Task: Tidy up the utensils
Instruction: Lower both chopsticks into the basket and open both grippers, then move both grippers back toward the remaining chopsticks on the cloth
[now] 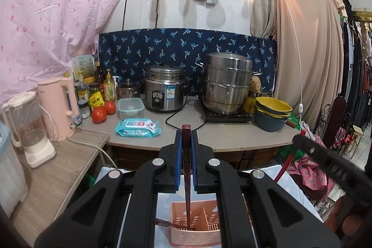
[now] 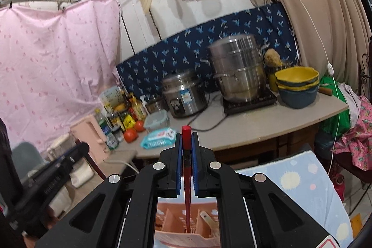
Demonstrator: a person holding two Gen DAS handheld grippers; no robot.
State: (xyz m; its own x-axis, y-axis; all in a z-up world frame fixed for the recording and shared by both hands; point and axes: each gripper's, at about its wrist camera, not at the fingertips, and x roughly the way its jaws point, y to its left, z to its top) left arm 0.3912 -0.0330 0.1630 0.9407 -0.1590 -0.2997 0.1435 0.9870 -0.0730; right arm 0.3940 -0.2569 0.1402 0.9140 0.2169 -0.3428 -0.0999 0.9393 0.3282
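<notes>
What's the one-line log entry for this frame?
left gripper: shut on dark red chopstick, tip in pink utensil caddy | right gripper: shut on red chopstick, tip in caddy

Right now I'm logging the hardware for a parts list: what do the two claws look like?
Both match: the left claw and right claw have glossy black plastic linkage arms with cut-out slots, silver round pivot bolts, and blue pads lining the fingers. No cables or sleeves show.

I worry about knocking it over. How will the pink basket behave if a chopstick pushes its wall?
The pink basket looks like thin perforated plastic, so probably light and apt to slide or tip. It sits on a soft cloth, which may grip it somewhat. The dark chopstick looks stiff.
</notes>
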